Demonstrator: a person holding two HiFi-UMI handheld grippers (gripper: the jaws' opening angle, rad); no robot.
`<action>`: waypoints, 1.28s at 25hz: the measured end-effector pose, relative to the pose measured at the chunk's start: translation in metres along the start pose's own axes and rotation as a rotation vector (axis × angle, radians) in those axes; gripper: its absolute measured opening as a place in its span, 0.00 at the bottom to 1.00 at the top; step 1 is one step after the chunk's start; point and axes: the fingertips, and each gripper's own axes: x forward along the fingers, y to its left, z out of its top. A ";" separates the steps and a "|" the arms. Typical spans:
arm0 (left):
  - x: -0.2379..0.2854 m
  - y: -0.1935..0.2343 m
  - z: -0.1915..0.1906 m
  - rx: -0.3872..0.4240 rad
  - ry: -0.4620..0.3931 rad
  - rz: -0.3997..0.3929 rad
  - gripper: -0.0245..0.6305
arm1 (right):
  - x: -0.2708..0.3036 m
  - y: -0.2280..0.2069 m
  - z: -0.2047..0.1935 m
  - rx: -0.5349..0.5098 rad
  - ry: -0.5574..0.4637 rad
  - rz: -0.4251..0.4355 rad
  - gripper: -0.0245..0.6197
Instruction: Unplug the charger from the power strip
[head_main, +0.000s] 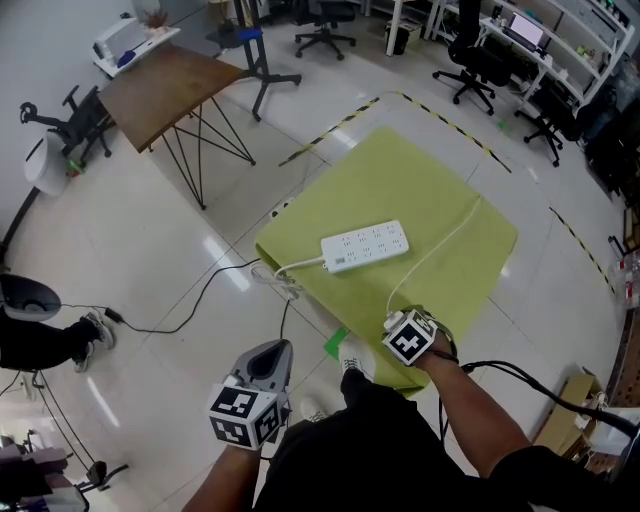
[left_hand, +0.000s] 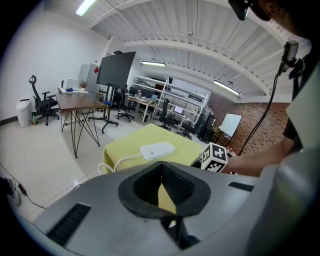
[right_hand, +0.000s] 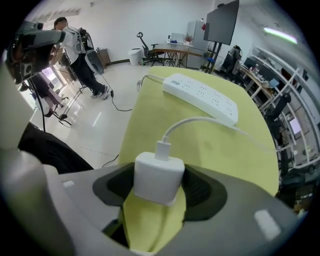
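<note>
Right gripper view: right gripper (right_hand: 155, 195) fingers pinching white charger (right_hand: 156, 175), apart from power strip (right_hand: 200, 97); left gripper (left_hand: 162, 186) fingers pressed together.

- charger (right_hand: 156, 179): white, with a white cable (right_hand: 190, 121)
- power strip (head_main: 365, 246): white
- tablecloth (head_main: 420, 185): yellow-green, plain
- marker cube (head_main: 246, 415): black-and-white squares
- table top (head_main: 165, 90): brown
- floor tape (head_main: 335, 125): yellow-and-black stripes
- office chairs (head_main: 325, 25): black

No legible words, brands or numbers made out anywhere, only black-and-white square marker patterns seen on the left cube (head_main: 245, 415) of the left gripper (left_hand: 162, 192) and the right cube (head_main: 408, 338) of the right gripper (right_hand: 156, 181), both nearer the camera than the power strip (head_main: 366, 246).
</note>
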 end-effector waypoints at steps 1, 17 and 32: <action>-0.003 0.001 -0.002 -0.003 0.000 0.005 0.05 | 0.002 0.000 0.000 0.002 -0.004 -0.008 0.50; -0.020 0.004 -0.007 -0.011 -0.011 0.028 0.05 | 0.010 0.000 0.004 0.043 -0.082 -0.012 0.50; -0.035 -0.002 -0.008 0.019 -0.027 -0.010 0.05 | -0.030 -0.014 0.001 0.163 -0.221 -0.101 0.61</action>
